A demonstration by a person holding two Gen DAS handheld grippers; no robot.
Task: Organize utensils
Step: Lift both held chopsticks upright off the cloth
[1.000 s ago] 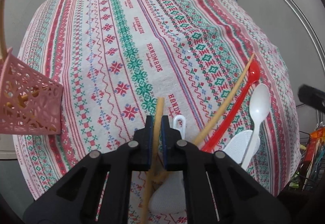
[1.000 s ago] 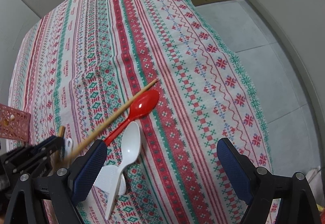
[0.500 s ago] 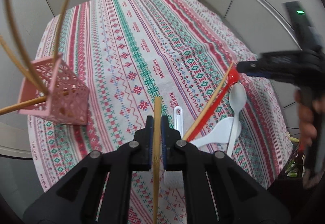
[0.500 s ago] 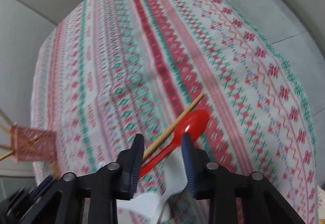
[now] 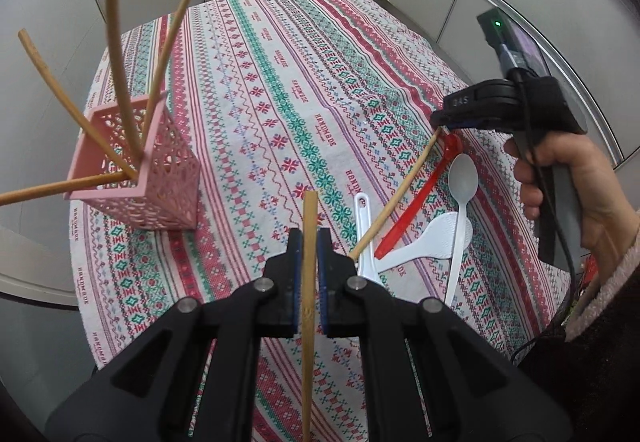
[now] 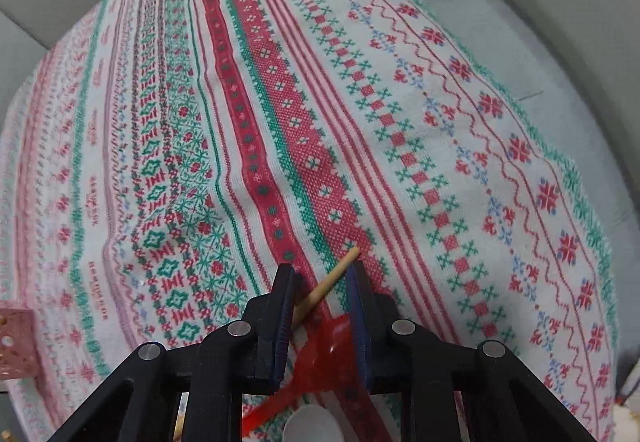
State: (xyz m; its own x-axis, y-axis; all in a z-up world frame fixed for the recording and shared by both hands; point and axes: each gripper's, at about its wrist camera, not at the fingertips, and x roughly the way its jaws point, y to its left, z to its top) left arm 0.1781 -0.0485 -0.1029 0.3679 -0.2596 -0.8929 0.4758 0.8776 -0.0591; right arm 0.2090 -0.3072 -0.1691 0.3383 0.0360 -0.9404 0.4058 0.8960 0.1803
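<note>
Your left gripper [image 5: 305, 256] pinches one chopstick [image 5: 307, 282] near the pink holder [image 5: 160, 181], while your right gripper's [image 6: 320, 296] half-open fingers straddle the table chopstick [image 6: 330, 282] and red spoon [image 6: 324, 354], so closing now may snag both.

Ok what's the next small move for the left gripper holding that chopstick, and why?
Probably carry it left over the pink holder: the left gripper is shut on a chopstick, and the holder's top is open with four chopsticks already in it.
</note>
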